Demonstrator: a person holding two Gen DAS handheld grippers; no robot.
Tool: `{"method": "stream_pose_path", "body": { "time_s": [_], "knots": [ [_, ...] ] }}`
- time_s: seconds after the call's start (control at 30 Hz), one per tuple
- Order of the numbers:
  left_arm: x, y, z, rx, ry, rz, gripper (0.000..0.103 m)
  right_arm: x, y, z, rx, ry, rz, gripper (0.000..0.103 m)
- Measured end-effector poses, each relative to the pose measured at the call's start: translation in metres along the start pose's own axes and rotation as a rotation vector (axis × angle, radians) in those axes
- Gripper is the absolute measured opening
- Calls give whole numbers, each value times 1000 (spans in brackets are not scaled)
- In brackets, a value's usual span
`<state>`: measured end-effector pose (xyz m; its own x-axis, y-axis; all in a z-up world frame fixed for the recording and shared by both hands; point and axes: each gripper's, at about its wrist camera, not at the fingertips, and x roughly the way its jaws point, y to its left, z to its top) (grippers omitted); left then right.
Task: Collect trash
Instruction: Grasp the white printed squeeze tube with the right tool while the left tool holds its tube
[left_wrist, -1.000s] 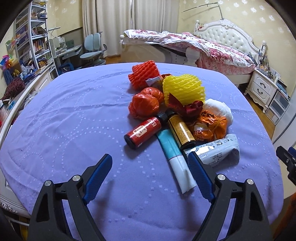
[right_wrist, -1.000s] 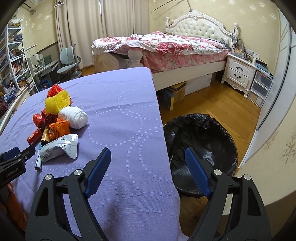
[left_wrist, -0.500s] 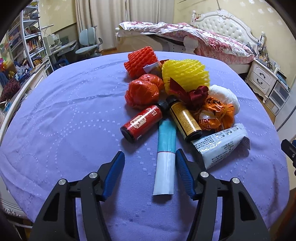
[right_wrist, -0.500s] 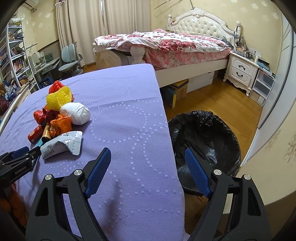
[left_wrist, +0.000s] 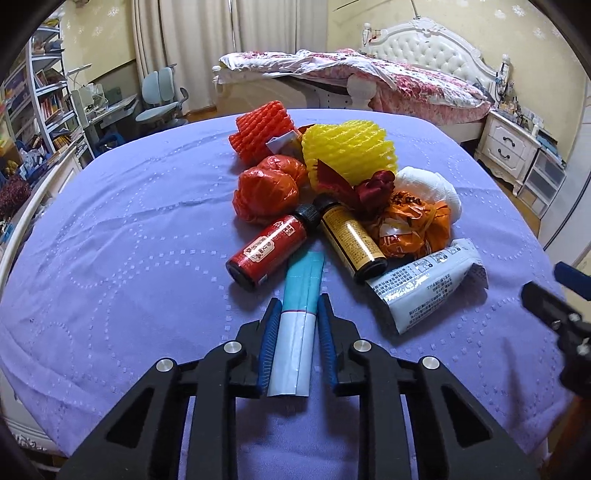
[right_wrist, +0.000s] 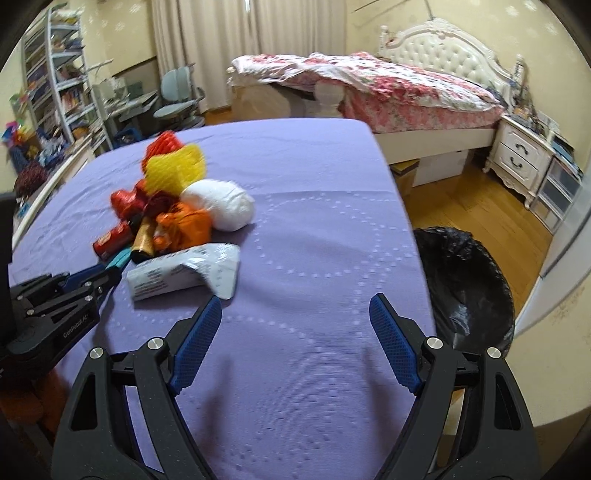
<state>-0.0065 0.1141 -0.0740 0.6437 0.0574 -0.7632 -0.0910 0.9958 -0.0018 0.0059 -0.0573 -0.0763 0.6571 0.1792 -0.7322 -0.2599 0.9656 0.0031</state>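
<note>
The left gripper has its 2 blue pads clenched on the near end of a flat teal and white wrapper, which lies lengthwise on the purple tablecloth and points toward 12 o'clock into the trash pile. At 11 o'clock from the wrapper's far end lies a red bottle with a black cap, and at 1 o'clock a brown bottle with a yellow label; both lie on their sides, flanking the wrapper tip. Behind them sit a crumpled red bag, an orange foam net, a yellow foam net, a dark red ribbon scrap, an orange crumpled bag and a white wad. A white printed pouch lies at 3 o'clock from the gripped wrapper, just beside the brown bottle's base. In the right wrist view, the right gripper hangs above bare cloth with its jaws released wide and nothing between them; the pouch corner lies just beyond its left pad. At 3 o'clock, off the table edge, stands a bin lined with a black bag on the wooden floor, well apart from the pile
</note>
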Motion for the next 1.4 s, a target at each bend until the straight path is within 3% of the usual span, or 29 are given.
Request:
{"method": "stream_pose_path", "body": {
  "time_s": [0.2, 0.53, 0.7, 0.9, 1.03, 1.13, 1.33, 1.4],
  "knots": [
    [-2, 4, -2, -7, -4, -18, 23, 26, 17, 9, -69, 53, -44, 81],
    [-1, 9, -3, -15, -10, -28, 22, 47, -1, 38, -11, 56, -122, 81],
    [-1, 12, -5, -20, -19, -37, 22, 39, -3, 34, -5, 55, -132, 81],
    [-1, 12, -6, -25, -30, -39, 22, 16, 3, 31, 55, 25, -71, 81],
    [-2, 14, -7, -34, -33, -43, 22, 6, 27, 37, 19, -17, -24, 81],
    [-2, 16, -9, -45, -36, -48, 22, 15, 40, 36, -22, 0, -10, 80],
    [-3, 19, -9, -54, -39, -51, 24, 36, 45, 27, -25, 73, 24, 58],
    [-3, 18, -8, -58, -41, -59, 31, 37, 41, 24, -16, 84, 38, 51]
  ]
}}
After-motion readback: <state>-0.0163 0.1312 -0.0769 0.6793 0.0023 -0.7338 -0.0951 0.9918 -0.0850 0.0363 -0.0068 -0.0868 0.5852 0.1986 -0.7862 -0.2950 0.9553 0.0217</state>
